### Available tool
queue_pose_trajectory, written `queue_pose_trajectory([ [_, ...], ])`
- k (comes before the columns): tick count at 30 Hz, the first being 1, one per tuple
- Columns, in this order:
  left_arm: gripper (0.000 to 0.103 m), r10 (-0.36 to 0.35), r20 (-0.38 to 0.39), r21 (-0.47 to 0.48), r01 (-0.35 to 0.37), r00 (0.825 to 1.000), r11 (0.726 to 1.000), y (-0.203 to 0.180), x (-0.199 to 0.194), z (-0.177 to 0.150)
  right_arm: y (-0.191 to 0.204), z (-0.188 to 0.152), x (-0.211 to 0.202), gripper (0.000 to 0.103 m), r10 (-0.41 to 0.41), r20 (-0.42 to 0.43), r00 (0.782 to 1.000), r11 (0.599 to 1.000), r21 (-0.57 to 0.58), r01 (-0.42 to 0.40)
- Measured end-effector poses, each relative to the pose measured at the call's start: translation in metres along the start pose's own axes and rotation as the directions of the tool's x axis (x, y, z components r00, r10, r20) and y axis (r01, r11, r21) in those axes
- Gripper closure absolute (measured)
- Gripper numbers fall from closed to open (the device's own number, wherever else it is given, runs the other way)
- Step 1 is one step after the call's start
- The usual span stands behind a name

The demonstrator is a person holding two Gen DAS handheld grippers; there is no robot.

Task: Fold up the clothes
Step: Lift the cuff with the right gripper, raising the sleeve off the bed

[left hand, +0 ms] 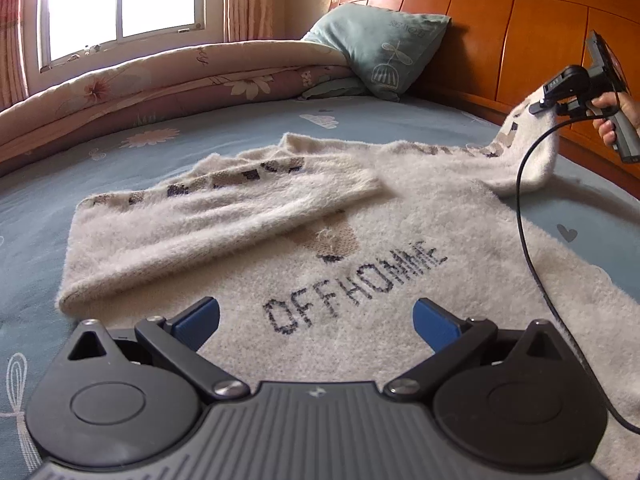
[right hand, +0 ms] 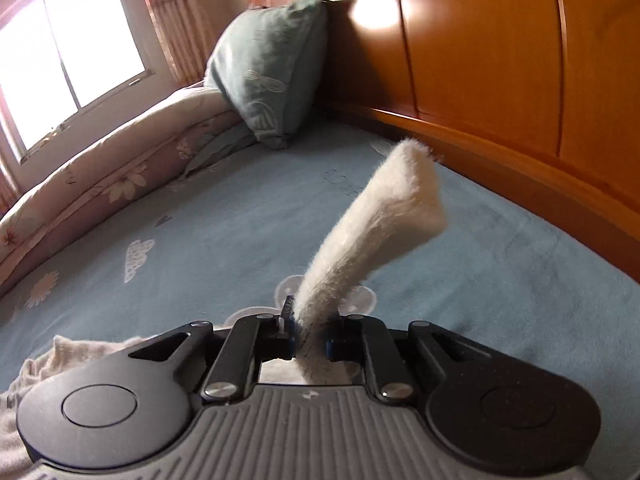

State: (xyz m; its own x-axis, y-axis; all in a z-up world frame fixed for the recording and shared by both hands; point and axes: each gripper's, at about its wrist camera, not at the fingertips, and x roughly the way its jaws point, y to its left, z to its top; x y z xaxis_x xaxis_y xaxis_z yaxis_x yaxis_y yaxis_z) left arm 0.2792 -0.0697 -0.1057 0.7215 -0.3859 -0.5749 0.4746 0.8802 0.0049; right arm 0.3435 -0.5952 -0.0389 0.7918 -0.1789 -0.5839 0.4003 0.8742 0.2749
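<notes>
A fluffy cream sweater (left hand: 400,240) with dark "OFFHOMME" lettering lies flat on the blue bedsheet (left hand: 224,128). One sleeve (left hand: 224,216) is folded across its chest. My left gripper (left hand: 316,320) hovers open over the hem, blue pads wide apart and holding nothing. My right gripper (left hand: 540,108) is at the far right near the headboard, lifting the other sleeve (left hand: 532,156) off the bed. In the right wrist view that gripper (right hand: 308,336) is shut on the sleeve cuff (right hand: 384,216), which sticks up beyond the jaws.
A wooden headboard (left hand: 500,28) runs along the right. A teal pillow (left hand: 380,48) leans on it beside a rolled floral quilt (left hand: 160,76) at the far side. A black cable (left hand: 524,216) hangs from the right gripper across the sweater. A hand (left hand: 612,116) holds its handle.
</notes>
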Motion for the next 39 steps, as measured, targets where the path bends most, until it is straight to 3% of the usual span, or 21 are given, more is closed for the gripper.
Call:
queue_pose_trajectory([
  [3, 0.001, -0.016, 0.028, -0.016, 0.017, 0.999, 1.000, 0.012, 0.000, -0.007, 0.041, 0.007, -0.007, 0.089, 0.051, -0.012, 0.999, 0.997, -0.060, -0.052],
  [7, 0.001, -0.019, 0.027, -0.081, 0.021, 0.999, 0.996, 0.034, 0.009, -0.019, 0.099, 0.006, -0.008, 0.089, 0.017, -0.043, 0.999, 0.983, -0.181, -0.025],
  [12, 0.001, -0.051, 0.006, -0.222, 0.051, 0.999, 0.974, 0.057, 0.011, -0.022, 0.157, -0.008, -0.007, 0.089, -0.017, -0.069, 0.997, 0.953, -0.304, -0.005],
  [17, 0.001, -0.003, -0.011, -0.154, 0.002, 1.000, 0.988, 0.050, 0.005, -0.020, 0.205, -0.020, -0.008, 0.089, -0.035, -0.084, 0.996, 0.916, -0.401, -0.001],
  [22, 0.001, -0.042, 0.000, -0.195, 0.041, 0.999, 0.980, 0.056, 0.002, -0.020, 0.242, -0.028, -0.005, 0.089, -0.031, -0.093, 0.995, 0.892, -0.452, -0.015],
  [39, 0.001, -0.030, 0.054, -0.304, 0.045, 0.998, 0.952, 0.083, -0.014, -0.016, 0.352, -0.079, 0.004, 0.089, 0.056, -0.125, 0.991, 0.793, -0.598, -0.121],
])
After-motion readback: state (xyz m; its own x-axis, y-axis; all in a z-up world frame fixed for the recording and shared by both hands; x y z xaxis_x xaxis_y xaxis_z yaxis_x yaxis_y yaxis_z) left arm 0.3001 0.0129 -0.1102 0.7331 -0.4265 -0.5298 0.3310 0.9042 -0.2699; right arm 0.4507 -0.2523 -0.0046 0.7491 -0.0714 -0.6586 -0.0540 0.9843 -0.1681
